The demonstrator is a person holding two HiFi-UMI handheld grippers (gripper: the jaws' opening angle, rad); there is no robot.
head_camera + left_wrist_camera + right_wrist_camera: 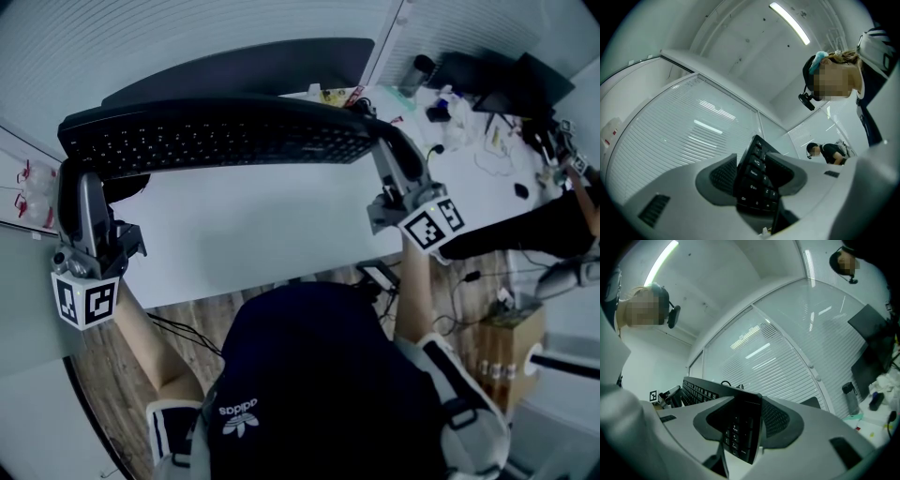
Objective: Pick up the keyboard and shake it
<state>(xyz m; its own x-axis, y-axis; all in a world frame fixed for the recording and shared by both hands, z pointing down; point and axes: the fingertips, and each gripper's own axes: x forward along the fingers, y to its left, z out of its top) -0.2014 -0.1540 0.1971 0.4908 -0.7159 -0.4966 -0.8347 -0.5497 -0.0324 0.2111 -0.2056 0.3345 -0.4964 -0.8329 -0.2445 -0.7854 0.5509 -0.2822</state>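
The black keyboard (225, 136) hangs in the air above the white desk (253, 234), lifted level with its keys toward me. My left gripper (75, 187) is shut on its left end, and in the left gripper view the keyboard's end (754, 180) sits clamped between the two pads. My right gripper (394, 155) is shut on its right end; the right gripper view shows that end (740, 432) pinched between the pads, with the rest of the keyboard (701, 392) running off to the left.
A dark mat or pad (244, 70) lies on the desk behind the keyboard. Clutter, a bottle (417, 75) and a dark monitor (497, 80) stand at the desk's far right. A cardboard box (511, 347) and cables lie on the wooden floor to the right.
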